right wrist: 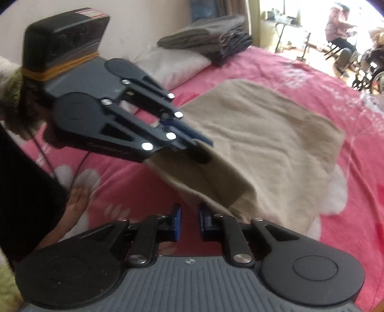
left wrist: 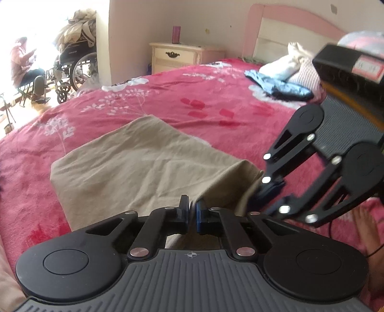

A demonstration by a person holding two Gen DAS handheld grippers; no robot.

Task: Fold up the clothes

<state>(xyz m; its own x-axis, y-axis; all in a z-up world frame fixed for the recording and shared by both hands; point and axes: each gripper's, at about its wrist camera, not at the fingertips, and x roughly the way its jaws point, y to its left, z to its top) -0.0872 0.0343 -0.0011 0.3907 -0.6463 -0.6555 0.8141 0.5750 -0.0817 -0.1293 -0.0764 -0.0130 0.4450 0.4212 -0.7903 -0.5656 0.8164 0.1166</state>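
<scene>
The tan garment (left wrist: 134, 165) lies on the pink floral bedspread (left wrist: 168, 96), its far part flat and creased, its near edge lifted off the bedspread toward me; my left gripper (left wrist: 192, 213) is pressed together on that near edge, a fold of tan cloth pinched between the blue pads; from my right wrist view the same left gripper (right wrist: 192, 144) shows its fingers clamped on a corner, the cloth sagging in a loose pocket beneath it; my right gripper (right wrist: 189, 218) sits just beside the garment's lifted edge, its jaws narrowly parted with the red of the bedspread showing in the gap; the cloth edge touches the outside of one pad, and I see no fabric between them; beyond the garment, toward the pink headboard (left wrist: 288, 16), lie a blue cloth (left wrist: 278, 86) and a white bundle (left wrist: 285, 64); in the right wrist view a white pillow (right wrist: 175, 64) lies past the garment's far corner with a stack of folded grey clothes (right wrist: 211, 38) on it; off the bedspread's far side stand a cream nightstand (left wrist: 177, 55) and a wheelchair (left wrist: 72, 69), with a person (left wrist: 24, 64) seated near it; a bare foot (right wrist: 76, 201) rests on the bedspread near the garment's lifted edge.
</scene>
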